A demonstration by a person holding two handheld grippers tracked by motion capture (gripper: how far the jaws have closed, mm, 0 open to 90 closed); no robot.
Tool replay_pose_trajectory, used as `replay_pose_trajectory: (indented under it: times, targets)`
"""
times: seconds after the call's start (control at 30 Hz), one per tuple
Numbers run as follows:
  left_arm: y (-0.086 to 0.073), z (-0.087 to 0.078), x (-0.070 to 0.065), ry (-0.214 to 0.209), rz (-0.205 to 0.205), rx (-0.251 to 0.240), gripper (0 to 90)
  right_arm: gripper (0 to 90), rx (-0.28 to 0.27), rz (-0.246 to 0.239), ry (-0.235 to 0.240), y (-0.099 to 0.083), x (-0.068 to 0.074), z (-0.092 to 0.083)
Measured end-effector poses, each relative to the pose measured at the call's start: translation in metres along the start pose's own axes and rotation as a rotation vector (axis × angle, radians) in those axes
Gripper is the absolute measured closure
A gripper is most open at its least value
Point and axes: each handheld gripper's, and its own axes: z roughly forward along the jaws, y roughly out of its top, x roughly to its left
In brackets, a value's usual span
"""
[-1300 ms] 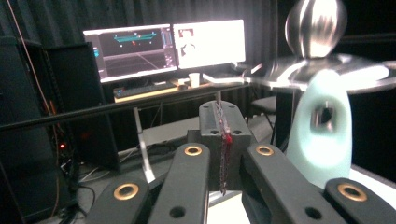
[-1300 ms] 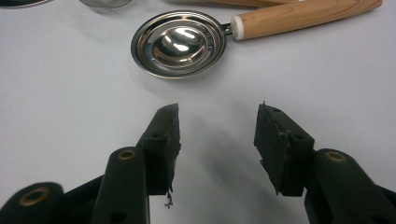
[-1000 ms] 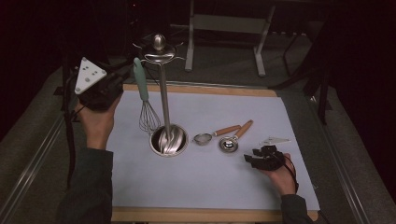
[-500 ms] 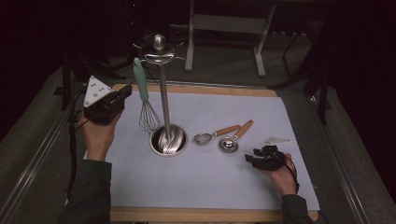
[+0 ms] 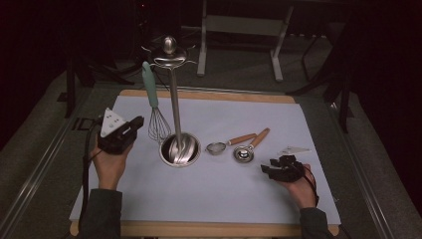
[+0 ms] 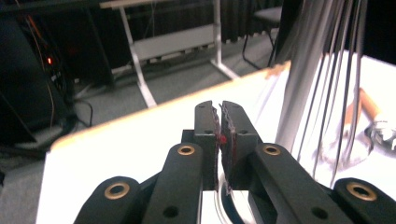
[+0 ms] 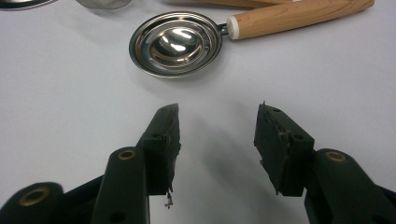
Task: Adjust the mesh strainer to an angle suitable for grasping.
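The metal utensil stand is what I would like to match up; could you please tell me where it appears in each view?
High view: the utensil stand rises left of centre, with its round base on the mat.
Left gripper view: its grey pole stands right of centre, beside the whisk wires.
Right gripper view: a sliver of silver rim, apparently its base, sits at the top left edge.
Shared landmark: the white mat under everything.
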Motion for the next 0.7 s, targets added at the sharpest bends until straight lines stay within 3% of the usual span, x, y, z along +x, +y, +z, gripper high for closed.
replay_pose_trajectory:
  times: [0.07, 0.1, 0.13, 0.33, 0.57, 0.7]
  targets:
    - [-0.008, 0.002, -0.002, -0.003, 0.0, 0.019, 84.0, 50.2, -0.001, 0.001, 0.001, 0.0, 0.0, 0.0]
    - [-0.031, 0.009, -0.005, -0.019, -0.034, 0.052, 83.4, 50.2, -0.005, 0.006, 0.001, 0.0, -0.001, -0.001]
    - [-0.031, 0.009, -0.005, -0.019, -0.034, 0.052, 83.3, 50.2, -0.005, 0.006, 0.001, 0.0, -0.001, -0.001]
    - [-0.073, 0.022, -0.017, -0.05, -0.092, 0.128, 82.0, 50.2, 0.002, 0.001, 0.0, 0.0, 0.0, 0.001]
    - [-0.097, 0.034, -0.027, -0.054, -0.095, 0.2, 79.2, 50.2, -0.004, 0.0, 0.0, 0.0, -0.001, 0.0]
    - [-0.101, 0.038, -0.03, -0.033, -0.065, 0.225, 77.2, 50.2, -0.006, 0.001, -0.001, 0.0, -0.002, -0.001]
